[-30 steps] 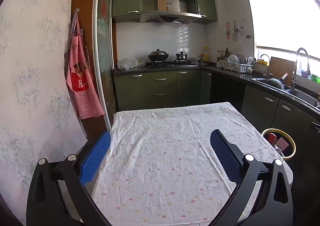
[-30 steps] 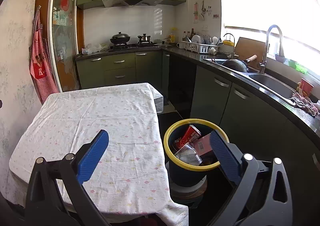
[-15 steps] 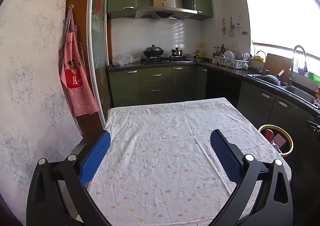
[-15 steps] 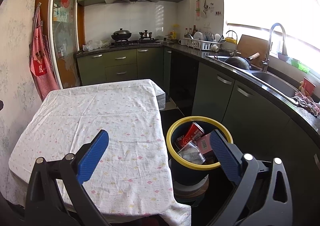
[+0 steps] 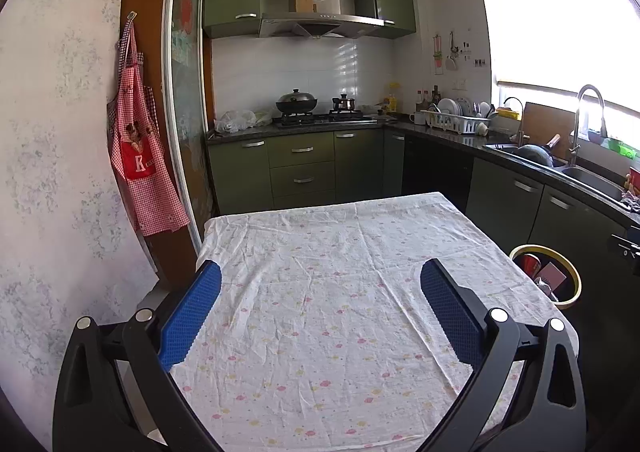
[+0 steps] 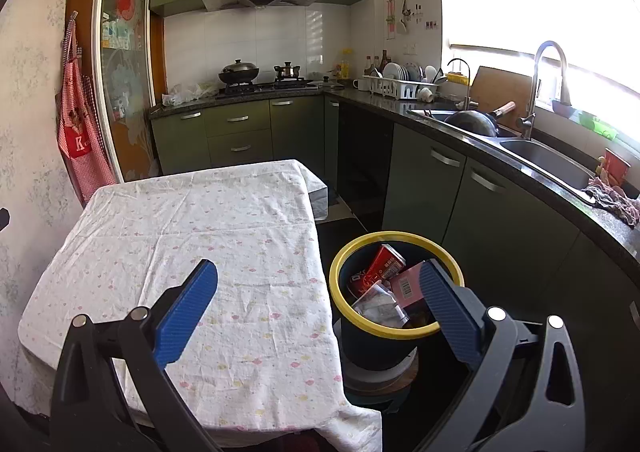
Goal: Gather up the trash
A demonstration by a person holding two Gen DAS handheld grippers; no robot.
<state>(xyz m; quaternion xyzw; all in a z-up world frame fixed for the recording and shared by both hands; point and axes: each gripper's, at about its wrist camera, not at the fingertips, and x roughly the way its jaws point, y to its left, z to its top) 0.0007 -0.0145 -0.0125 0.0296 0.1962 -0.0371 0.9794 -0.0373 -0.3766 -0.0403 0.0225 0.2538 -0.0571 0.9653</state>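
A dark bin with a yellow rim (image 6: 339, 294) stands on the floor right of the table; it also shows in the left wrist view (image 5: 573, 276). Inside lie a red can (image 6: 384, 262), a pink carton (image 6: 406, 286) and a clear wrapper (image 6: 380, 308). My right gripper (image 6: 318, 272) is open and empty, held above the table's right edge and the bin. My left gripper (image 5: 320, 272) is open and empty above the table with the floral cloth (image 5: 320, 292). I see no trash on the cloth.
Green cabinets and a dark counter (image 6: 500, 140) with sink and faucet run along the right and back. A stove with a wok (image 5: 296, 102) is at the back. A red checked apron (image 5: 138, 156) hangs on the left wall.
Both grippers have drawn back and risen slightly, so the table and bin look smaller and lower. Both stay open and empty.
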